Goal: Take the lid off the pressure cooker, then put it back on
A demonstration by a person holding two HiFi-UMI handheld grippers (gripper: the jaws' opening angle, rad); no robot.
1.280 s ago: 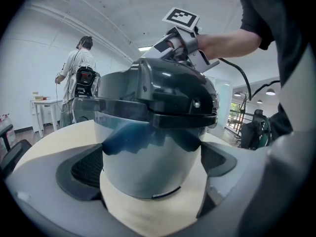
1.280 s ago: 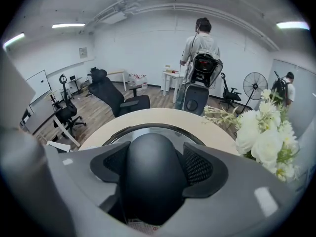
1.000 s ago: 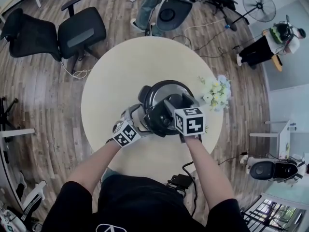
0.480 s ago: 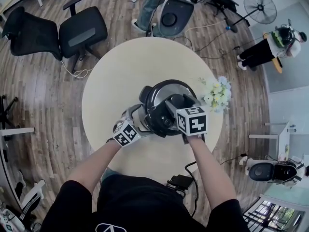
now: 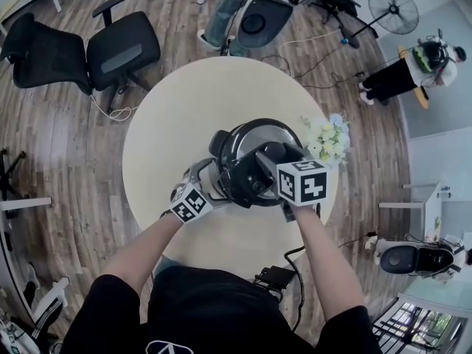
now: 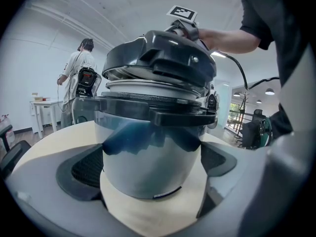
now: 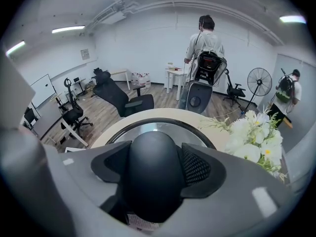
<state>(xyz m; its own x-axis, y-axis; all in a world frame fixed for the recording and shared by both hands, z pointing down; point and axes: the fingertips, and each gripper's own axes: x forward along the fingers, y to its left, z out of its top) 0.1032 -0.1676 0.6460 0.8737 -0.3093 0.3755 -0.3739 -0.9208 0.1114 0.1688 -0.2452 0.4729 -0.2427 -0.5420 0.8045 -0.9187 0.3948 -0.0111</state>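
The pressure cooker's steel pot point(image 6: 148, 157) stands on the round table point(image 5: 184, 116). My left gripper point(image 6: 153, 166) is shut on the pot's lower wall, its pads point(image 6: 88, 168) against the sides. The black lid point(image 6: 158, 58) hangs slightly tilted just above the pot's rim point(image 6: 148, 110). My right gripper point(image 7: 155, 169) is shut on the lid's rounded black handle point(image 7: 150, 157), and the lid's steel top point(image 7: 163, 128) shows beyond it. In the head view the cooker point(image 5: 254, 150) sits right of the table's middle, the left gripper point(image 5: 210, 183) beside it and the right gripper point(image 5: 267, 161) over it.
A bunch of white flowers point(image 5: 324, 140) stands close to the cooker's right side. Black office chairs point(image 5: 122, 46) and a floor fan point(image 5: 394, 6) stand on the wooden floor beyond the table. A person point(image 5: 409, 65) is at the far right. A cable point(image 5: 291, 260) hangs near my side.
My right gripper has risen a little with the lid, which now stands off the pot's rim. The left gripper and the pot have stayed put.
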